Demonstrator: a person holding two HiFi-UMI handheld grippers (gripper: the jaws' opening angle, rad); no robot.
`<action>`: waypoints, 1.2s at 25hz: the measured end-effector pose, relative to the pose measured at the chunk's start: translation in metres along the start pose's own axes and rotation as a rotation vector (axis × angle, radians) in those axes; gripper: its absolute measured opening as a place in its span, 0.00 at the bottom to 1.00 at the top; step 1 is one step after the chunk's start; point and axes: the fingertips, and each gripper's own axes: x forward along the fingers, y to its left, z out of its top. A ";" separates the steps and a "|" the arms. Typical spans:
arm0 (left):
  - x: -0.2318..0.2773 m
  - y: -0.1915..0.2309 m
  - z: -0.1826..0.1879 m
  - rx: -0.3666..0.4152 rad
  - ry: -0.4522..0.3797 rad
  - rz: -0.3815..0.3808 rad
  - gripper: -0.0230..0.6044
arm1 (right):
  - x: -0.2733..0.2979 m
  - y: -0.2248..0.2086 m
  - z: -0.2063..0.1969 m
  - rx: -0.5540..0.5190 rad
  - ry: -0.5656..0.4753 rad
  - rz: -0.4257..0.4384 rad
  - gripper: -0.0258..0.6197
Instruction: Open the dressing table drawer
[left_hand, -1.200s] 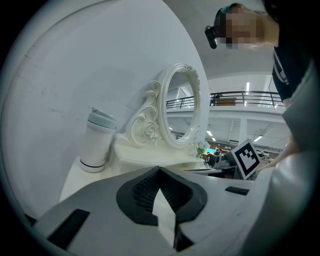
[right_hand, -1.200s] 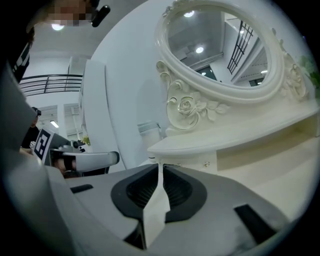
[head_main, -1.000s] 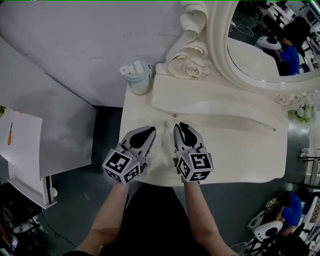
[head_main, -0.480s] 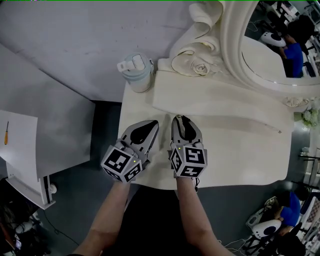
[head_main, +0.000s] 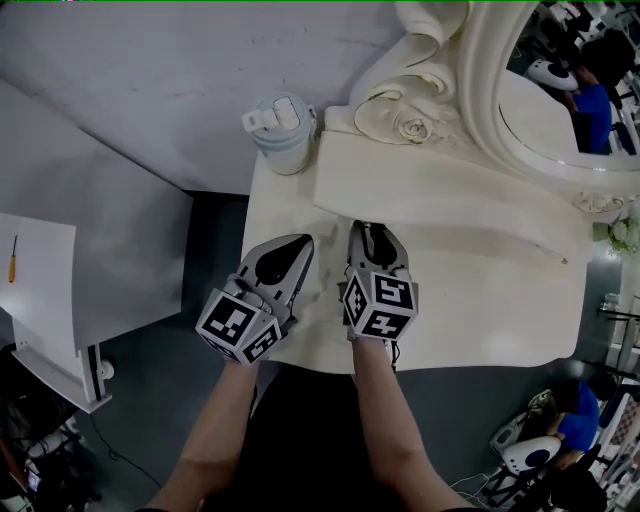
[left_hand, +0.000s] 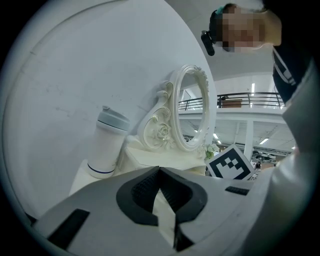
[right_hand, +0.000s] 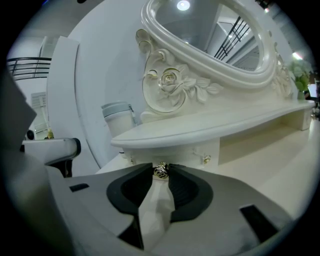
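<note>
Pointing slightly downward, right tool (head_main: 368, 232) has just closed onto drawer knob (right_hand: 160, 170).

We log the dressing table (head_main: 480, 300) as smooth with a satin painted finish, its carved mirror frame (right_hand: 200, 59) glossier. The drawer knob (right_hand: 160, 170) reads as shiny brass-toned metal. The tumbler (head_main: 282, 135) looks like matt plastic.
</note>
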 end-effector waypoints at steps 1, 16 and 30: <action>-0.001 0.001 0.000 0.000 -0.001 0.001 0.06 | 0.000 0.000 0.000 -0.003 0.001 0.001 0.20; -0.007 -0.001 -0.006 -0.013 0.013 -0.003 0.06 | -0.012 0.006 -0.008 -0.020 0.032 0.020 0.20; -0.015 -0.018 -0.010 -0.012 0.016 -0.024 0.06 | -0.032 0.010 -0.023 -0.024 0.050 0.029 0.20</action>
